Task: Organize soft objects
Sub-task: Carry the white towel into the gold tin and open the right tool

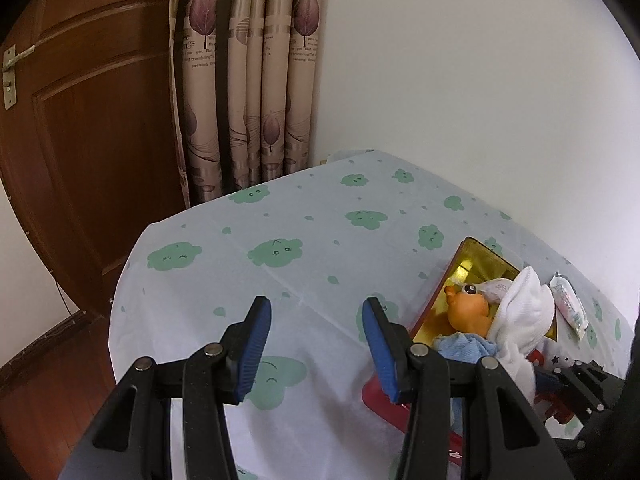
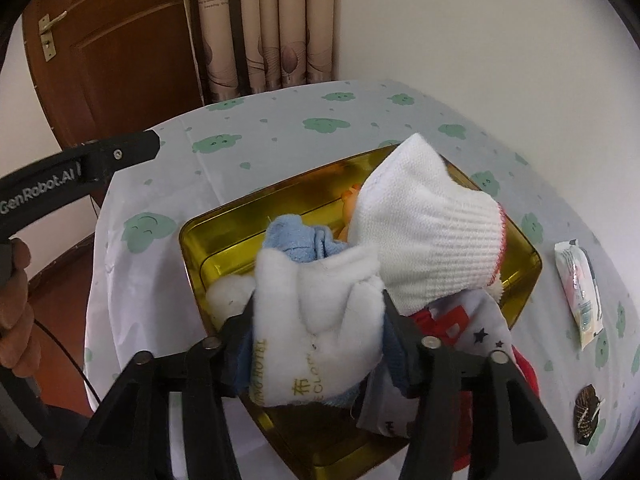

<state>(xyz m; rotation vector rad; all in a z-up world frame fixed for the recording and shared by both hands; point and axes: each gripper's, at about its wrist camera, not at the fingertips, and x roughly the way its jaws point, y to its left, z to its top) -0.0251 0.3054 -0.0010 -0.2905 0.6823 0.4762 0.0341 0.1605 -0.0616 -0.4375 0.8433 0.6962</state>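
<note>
The tablecloth [image 1: 304,240] lies bare from the curtain [image 1: 248,80] side to the tin [image 2: 208,240], giving wide room there. The tin's left half is open inside; its right half is heaped with a white sock [image 2: 432,232], blue cloth [image 2: 296,240] and towel [image 2: 320,304]. Beyond the tin, a packet [image 2: 580,292] and a dark wrapper [image 2: 586,412] lie on the cloth near the wall [image 2: 480,40].

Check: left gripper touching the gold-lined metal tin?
Cannot tell. In the left wrist view the left gripper's right finger overlaps the tin's edge; no plain gap or contact.
</note>
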